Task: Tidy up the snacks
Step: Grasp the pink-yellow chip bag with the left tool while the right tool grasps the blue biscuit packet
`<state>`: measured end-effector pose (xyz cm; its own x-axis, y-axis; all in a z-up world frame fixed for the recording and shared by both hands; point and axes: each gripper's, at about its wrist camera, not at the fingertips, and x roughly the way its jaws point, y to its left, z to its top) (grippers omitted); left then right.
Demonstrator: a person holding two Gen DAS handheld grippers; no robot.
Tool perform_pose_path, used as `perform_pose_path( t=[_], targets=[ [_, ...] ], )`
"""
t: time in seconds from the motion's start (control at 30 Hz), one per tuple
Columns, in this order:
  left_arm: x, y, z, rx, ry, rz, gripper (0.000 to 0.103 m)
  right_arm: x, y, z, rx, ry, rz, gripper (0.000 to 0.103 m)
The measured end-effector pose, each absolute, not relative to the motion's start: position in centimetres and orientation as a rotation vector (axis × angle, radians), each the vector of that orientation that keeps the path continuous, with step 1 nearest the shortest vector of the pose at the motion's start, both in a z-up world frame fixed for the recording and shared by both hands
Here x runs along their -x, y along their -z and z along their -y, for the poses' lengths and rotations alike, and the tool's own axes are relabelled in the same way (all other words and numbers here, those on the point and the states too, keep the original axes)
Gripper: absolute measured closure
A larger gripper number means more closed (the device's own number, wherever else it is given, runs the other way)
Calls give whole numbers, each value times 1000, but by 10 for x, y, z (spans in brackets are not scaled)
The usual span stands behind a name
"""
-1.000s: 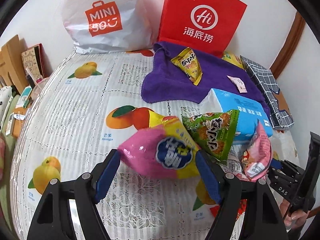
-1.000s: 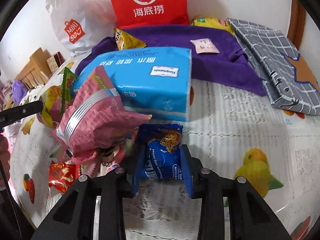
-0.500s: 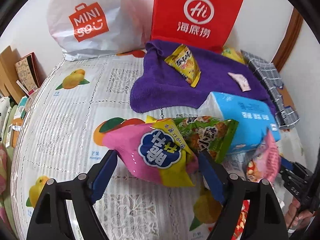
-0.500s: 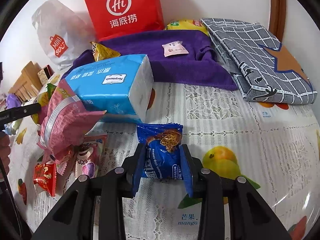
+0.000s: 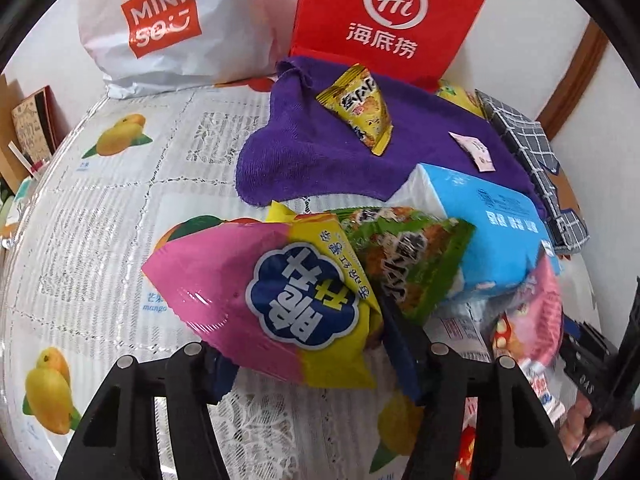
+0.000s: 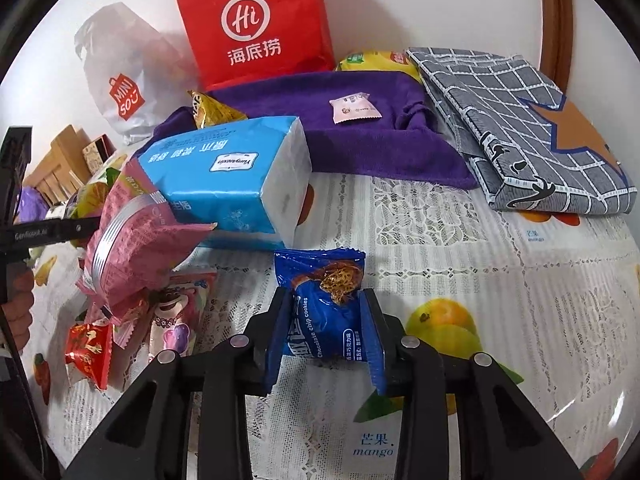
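My left gripper (image 5: 308, 344) is shut on a pink and yellow snack bag (image 5: 264, 300), held above the tablecloth. A green snack bag (image 5: 416, 256) lies just behind it against a blue tissue pack (image 5: 492, 232). My right gripper (image 6: 324, 332) is shut on a blue chocolate chip cookie packet (image 6: 324, 312), held over the cloth in front of the tissue pack (image 6: 232, 176). A purple towel (image 5: 320, 148) carries a yellow snack packet (image 5: 360, 108) and a small pink sachet (image 6: 354, 108). A pink bag (image 6: 132, 240) leans at the left.
A red Hi bag (image 5: 388, 20) and a white Miniso bag (image 5: 168, 24) stand at the back wall. A folded grey checked cloth (image 6: 520, 128) lies at the right. Small red and pink packets (image 6: 88, 348) lie at the left. Wooden items (image 5: 28, 128) flank the table's left edge.
My left gripper has closed on the pink and yellow bag and moved forward. My right gripper has carried the blue cookie packet back and right, away from the tissue pack.
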<state>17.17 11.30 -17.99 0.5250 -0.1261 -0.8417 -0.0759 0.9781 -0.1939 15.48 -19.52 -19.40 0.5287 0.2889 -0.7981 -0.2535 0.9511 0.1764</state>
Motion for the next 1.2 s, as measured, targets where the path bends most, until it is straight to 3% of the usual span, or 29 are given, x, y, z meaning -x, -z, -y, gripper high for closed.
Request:
perform_pose_path(
  t=[1.2],
  targets=[
    [-133, 110, -92, 197, 115, -891, 43, -136, 120, 187, -44, -309, -842, 71]
  ],
)
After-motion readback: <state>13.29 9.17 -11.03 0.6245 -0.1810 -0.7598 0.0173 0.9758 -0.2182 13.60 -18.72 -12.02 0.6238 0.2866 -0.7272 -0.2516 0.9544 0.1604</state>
